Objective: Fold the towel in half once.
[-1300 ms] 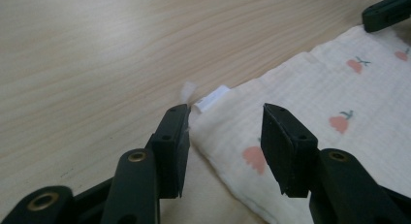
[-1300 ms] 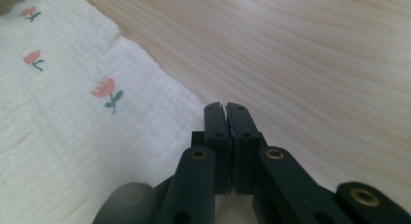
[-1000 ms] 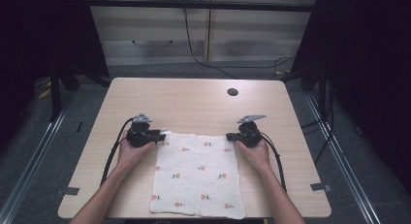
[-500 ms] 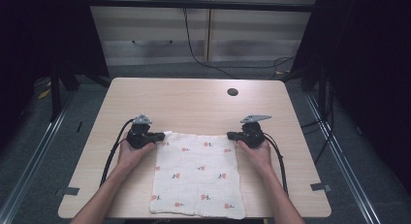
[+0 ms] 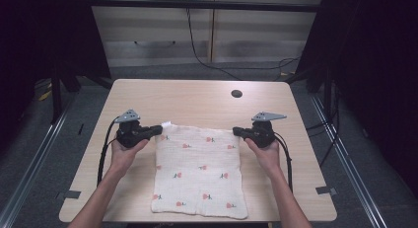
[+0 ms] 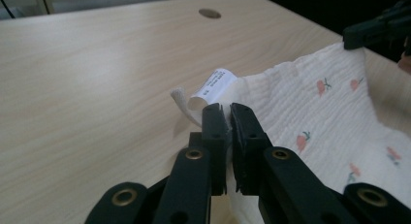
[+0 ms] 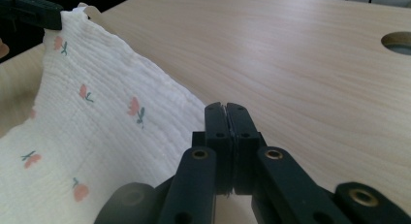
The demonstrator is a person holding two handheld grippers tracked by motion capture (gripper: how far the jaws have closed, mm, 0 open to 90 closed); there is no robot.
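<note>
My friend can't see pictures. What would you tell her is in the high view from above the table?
A person's two hands each hold a black gripper, the left gripper and the right gripper, pinching the two far corners of a white cloth with small red prints. The cloth's near part lies flat on a pale wooden table, which has a small round hole near its far edge.

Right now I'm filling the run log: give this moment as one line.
left hand-held gripper: shut on cloth corner | right hand-held gripper: shut on opposite corner | far edge lifted off table
</note>
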